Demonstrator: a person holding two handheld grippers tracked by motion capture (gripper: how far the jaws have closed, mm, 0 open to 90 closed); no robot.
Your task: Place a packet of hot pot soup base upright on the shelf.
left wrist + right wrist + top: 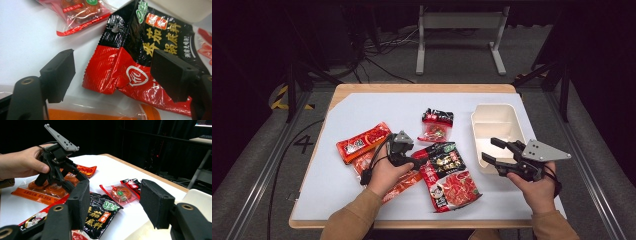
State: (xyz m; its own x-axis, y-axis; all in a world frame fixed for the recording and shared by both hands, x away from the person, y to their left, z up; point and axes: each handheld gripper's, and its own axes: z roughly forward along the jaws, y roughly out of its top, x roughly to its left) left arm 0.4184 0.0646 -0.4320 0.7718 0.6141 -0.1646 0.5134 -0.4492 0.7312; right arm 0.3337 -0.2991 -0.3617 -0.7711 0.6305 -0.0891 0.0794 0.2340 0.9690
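Left gripper [112, 75] jaws gaping over corner of red-black sauce packet [448, 175], pads not touching it. Right gripper [495, 151] hovering wide, empty, beside white container [492, 112]. Orange packet [404, 182] partly hidden under hand.

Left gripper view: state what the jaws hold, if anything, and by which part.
Nothing is held. The left gripper stands open, its jaws either side of the red corner of the black-and-red sauce packet, not pressing it.
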